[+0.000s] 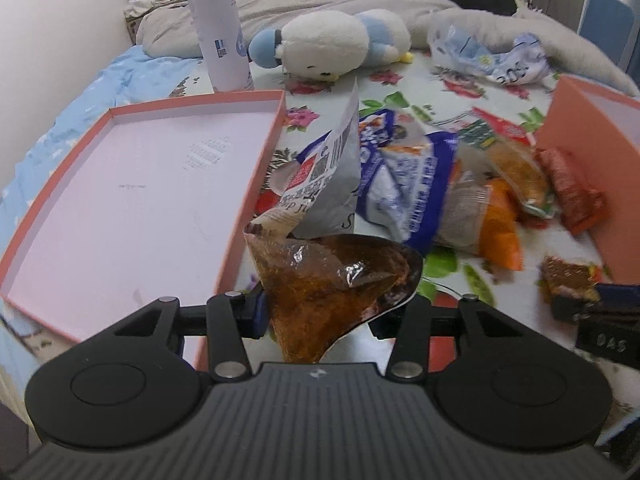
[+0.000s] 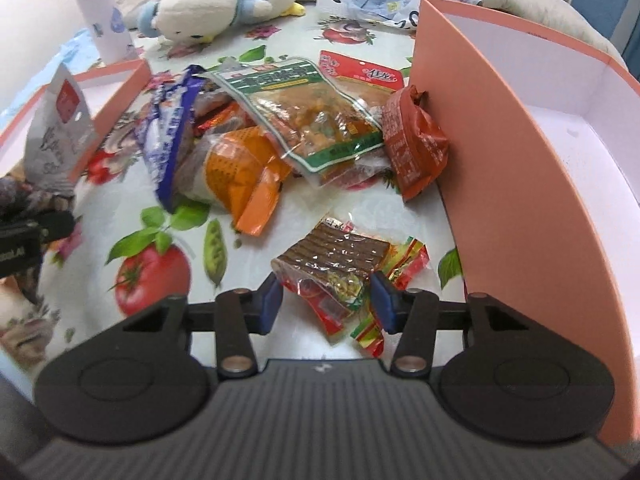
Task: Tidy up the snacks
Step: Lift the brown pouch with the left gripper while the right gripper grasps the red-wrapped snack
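Bed (image 2: pixel 256 216): fruit-print sheet, everything lies on it.
Right box (image 2: pixel 496 168): salmon wall upright beside the snack heap, white inside.
Left box (image 1: pixel 132 184): shallow, bare pink floor.
Plush (image 1: pixel 332 46): on its side behind the heap, near a white bottle (image 1: pixel 220 28).
Snack heap (image 2: pixel 280 128): between the boxes, packets overlapping.
Left tool (image 1: pixel 320 312): clamped on a brown pouch (image 1: pixel 332 280), lifted beside the left box.
Right tool (image 2: pixel 326 300): jaws astride a brown-stick packet (image 2: pixel 336 260); blue pads just beside it, contact unclear.
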The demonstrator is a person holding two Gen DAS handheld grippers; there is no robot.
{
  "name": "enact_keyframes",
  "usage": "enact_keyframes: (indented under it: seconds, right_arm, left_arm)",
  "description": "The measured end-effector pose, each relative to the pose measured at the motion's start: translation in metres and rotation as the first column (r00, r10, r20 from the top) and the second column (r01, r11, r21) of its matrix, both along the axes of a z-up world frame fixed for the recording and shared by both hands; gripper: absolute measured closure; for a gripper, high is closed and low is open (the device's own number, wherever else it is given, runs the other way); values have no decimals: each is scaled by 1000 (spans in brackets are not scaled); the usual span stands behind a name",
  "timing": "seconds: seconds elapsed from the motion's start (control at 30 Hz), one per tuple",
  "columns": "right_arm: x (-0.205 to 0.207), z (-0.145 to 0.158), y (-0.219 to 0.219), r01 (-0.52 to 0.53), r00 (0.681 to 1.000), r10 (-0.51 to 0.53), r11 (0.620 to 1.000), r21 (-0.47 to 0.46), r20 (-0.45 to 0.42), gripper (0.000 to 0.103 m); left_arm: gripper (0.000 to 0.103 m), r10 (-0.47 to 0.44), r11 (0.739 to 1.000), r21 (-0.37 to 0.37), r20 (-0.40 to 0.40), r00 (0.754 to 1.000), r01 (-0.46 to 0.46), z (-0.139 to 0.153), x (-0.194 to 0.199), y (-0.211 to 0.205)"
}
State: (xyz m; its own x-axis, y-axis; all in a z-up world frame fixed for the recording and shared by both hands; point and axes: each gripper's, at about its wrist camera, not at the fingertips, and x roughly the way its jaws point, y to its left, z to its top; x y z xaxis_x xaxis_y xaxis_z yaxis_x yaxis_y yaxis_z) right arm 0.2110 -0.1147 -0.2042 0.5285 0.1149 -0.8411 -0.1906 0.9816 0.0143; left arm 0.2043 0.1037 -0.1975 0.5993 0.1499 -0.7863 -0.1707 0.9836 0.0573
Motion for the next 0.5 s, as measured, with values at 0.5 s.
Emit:
enact_keyframes:
  seconds: [0.5]
  right_arm:
    - [-61, 45, -21, -27, 998, 22, 997, 75, 65, 52]
  left_arm:
    - [52, 24, 989, -146, 51, 998, -17, 45, -72, -27]
